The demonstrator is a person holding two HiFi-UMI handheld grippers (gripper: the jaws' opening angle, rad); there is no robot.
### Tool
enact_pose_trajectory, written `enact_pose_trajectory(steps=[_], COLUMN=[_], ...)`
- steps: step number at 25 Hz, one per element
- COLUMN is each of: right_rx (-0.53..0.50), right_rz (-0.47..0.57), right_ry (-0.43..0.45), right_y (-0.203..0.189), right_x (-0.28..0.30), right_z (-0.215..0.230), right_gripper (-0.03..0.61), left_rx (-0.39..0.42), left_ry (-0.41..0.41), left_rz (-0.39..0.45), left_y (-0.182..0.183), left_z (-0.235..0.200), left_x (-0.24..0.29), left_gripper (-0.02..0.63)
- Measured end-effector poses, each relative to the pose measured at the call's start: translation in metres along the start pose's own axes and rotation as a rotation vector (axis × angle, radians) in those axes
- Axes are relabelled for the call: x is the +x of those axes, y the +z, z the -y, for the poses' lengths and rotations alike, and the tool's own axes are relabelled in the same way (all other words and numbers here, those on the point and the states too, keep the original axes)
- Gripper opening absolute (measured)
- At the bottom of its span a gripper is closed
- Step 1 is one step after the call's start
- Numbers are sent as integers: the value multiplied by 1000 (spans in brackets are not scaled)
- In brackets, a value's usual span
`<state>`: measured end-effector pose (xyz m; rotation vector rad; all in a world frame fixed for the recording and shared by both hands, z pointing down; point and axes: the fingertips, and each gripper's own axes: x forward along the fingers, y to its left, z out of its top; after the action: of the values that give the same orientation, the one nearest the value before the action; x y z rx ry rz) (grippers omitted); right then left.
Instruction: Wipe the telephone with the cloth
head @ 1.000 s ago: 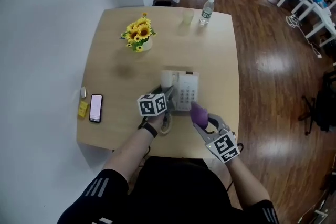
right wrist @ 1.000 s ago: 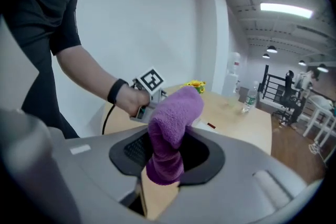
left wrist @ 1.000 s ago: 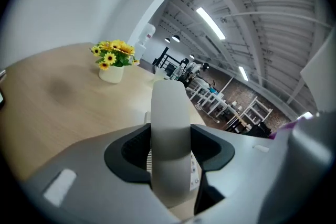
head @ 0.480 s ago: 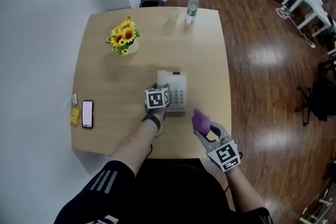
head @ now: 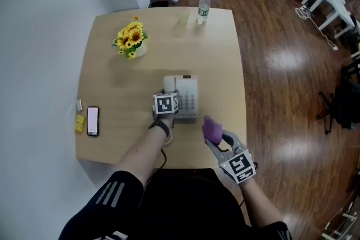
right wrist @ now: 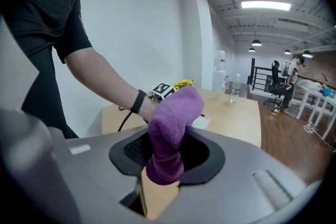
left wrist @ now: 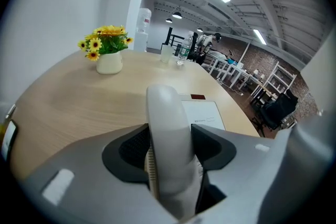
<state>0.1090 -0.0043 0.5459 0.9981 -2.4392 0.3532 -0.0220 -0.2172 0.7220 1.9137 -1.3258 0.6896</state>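
At the far left of the wooden bench [head: 112, 137] a small yellow item [head: 80, 123] lies just beside a dark smartphone [head: 93, 121], both near the edge. Further back stands a pot of sunflowers [head: 131, 39]. Toward the middle sits the white telephone [head: 187, 97], with its handset [head: 169, 85] along the left side of the base. The left claw [left wrist: 169, 145] is closed on that handset: in the left gripper view the pale receiver fills the gap, with both jaws pressed against its sides. Whether the handset is raised off its cradle cannot be told. At the back edge a clear cup [head: 184, 17] and a water bottle [head: 203, 7] stand side by side. Right of the telephone, near the front edge, the right claw [head: 217, 138] is clamped on the purple cloth [head: 212, 128], which bunches up above the jaws and stays clear of the telephone.
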Motion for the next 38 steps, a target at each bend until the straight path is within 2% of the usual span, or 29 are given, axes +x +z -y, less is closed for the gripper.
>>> enact_pose_trajectory(steps=[3, 8, 14, 23, 27, 33, 38], right_rx=[4, 18, 46, 55, 61, 62, 80], right_rz=[-1, -13, -32, -25, -15, 42, 64], right_ry=[3, 9, 2, 2, -12, 4, 60], right_y=[-3, -10, -19, -25, -20, -7, 4], right_x=[-3, -7, -12, -15, -21, -34, -51], right_z=[-1, -6, -6, -7, -2, 6, 5], right_gripper=[138, 138, 138, 138, 138, 138, 138], left_rx=[44, 62, -47, -56, -22, 42, 132], left_ry=[-2, -8, -7, -5, -30, -153, -234], left_rz=[-13, -3, 43, 41, 71, 154, 213], left_y=[1, 2, 10, 22, 29, 39, 15], left_z=[1, 0, -3, -4, 0, 20, 44], left_x=[0, 0, 1, 6, -3, -73, -159], left_gripper=[238, 233, 235, 244, 249, 255, 255])
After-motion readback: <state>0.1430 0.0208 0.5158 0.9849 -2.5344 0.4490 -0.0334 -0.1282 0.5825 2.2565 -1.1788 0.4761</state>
